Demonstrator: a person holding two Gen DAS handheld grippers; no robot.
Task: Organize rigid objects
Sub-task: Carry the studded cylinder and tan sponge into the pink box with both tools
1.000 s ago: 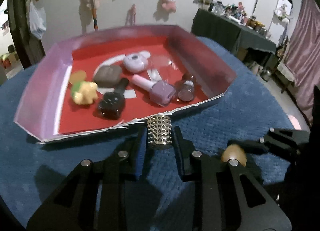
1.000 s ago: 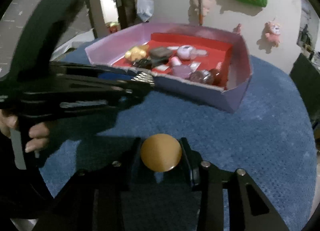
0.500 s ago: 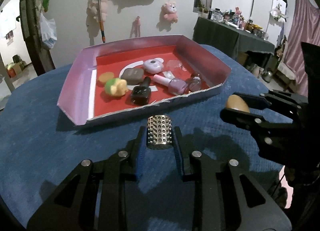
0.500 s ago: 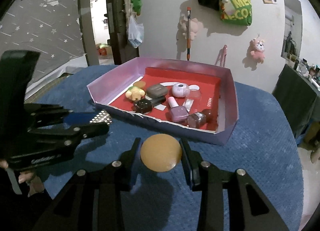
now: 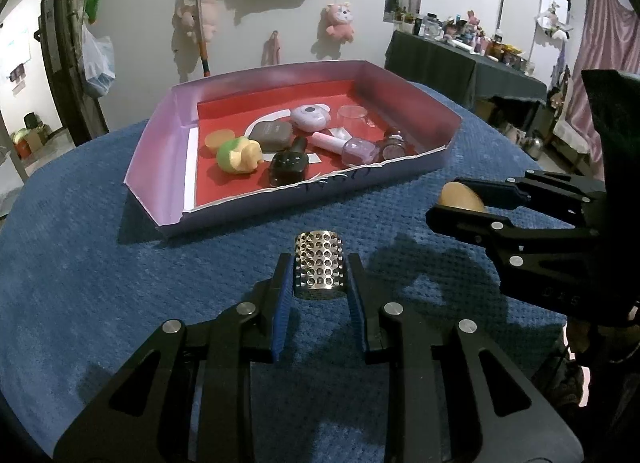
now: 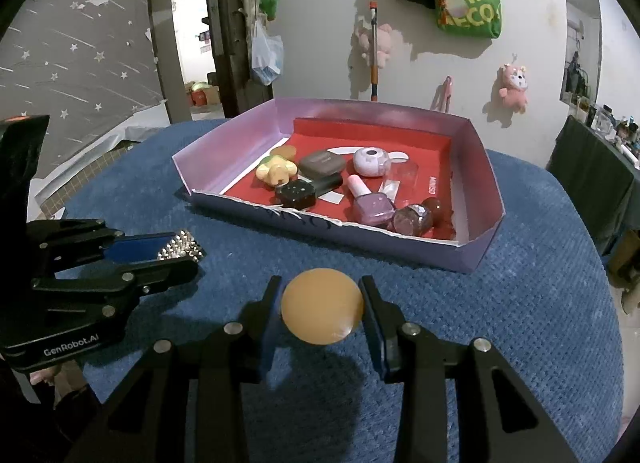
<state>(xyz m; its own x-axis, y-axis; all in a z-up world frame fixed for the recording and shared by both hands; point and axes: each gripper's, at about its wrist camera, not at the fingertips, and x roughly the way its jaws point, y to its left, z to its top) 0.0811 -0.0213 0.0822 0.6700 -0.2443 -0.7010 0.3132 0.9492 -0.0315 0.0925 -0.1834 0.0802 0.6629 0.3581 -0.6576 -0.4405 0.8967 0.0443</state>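
The left claw (image 5: 320,279) is gripping a studded silver cylinder (image 5: 319,265) upright between its blue-padded fingers (image 5: 281,295), holding it above the blue textured cloth (image 5: 120,283) covering the desk. The right claw (image 6: 322,311) is clamping a round amber disc (image 6: 321,310) by its edges, likewise over the cloth. Both claws are sitting side by side, just short of a lilac cardboard tray (image 5: 160,167) with a red floor. Inside the tray are lying a black nail polish bottle (image 5: 289,166), a purple nail polish bottle (image 5: 352,147), a dark glittery bottle (image 6: 414,218), a brown compact case (image 5: 271,135), a yellow-green toy (image 5: 237,155) and a lilac rabbit-shaped case (image 6: 372,161).
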